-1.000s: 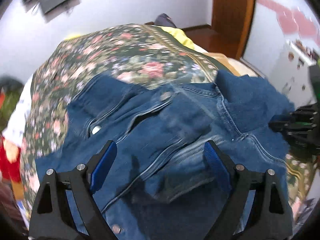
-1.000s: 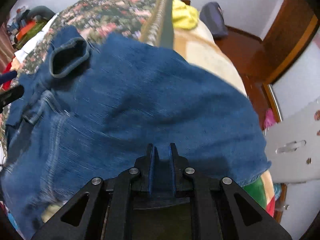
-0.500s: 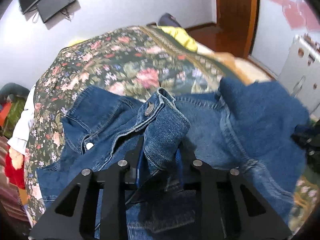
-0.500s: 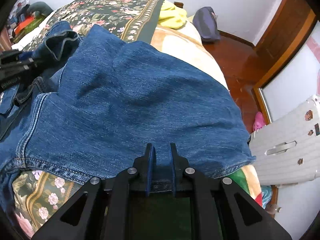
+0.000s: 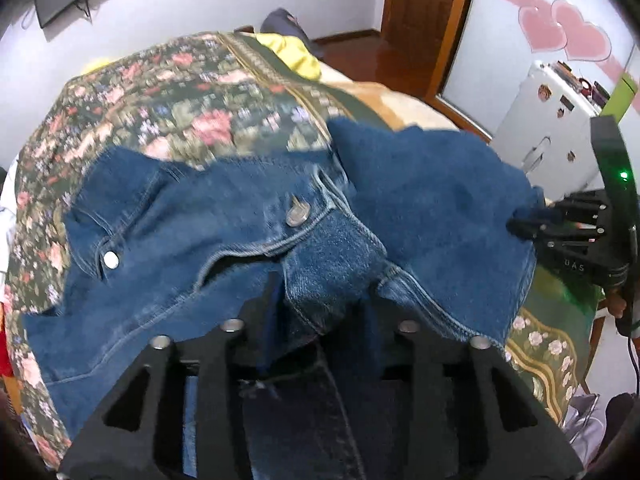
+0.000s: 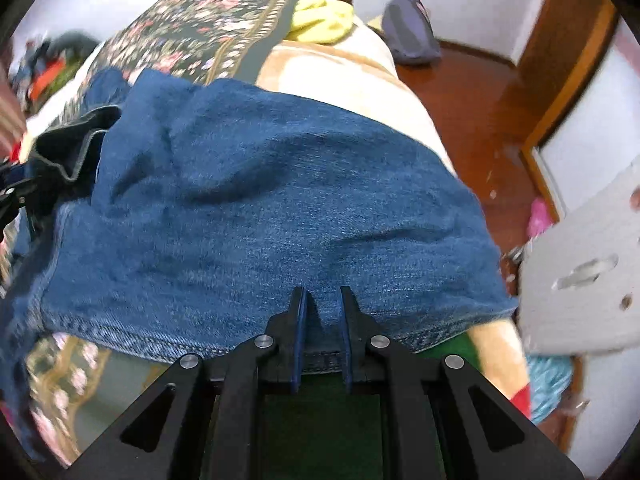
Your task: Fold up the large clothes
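A blue denim jacket lies spread on a bed with a floral cover. My left gripper is shut on a buttoned edge of the jacket and holds it bunched up above the rest. My right gripper is shut on the jacket's hem, with the denim panel stretched out ahead of it. The right gripper also shows in the left wrist view, pinching the far right edge of the denim. The left gripper shows dimly at the left edge of the right wrist view.
A yellow cloth and a grey bag lie at the bed's far end. A white suitcase stands to the right on the wooden floor. A beige blanket covers the bed's right side.
My left gripper went from open over the jacket to shut on its buttoned edge and lifted it. My right gripper stayed shut on the hem and raised the panel.
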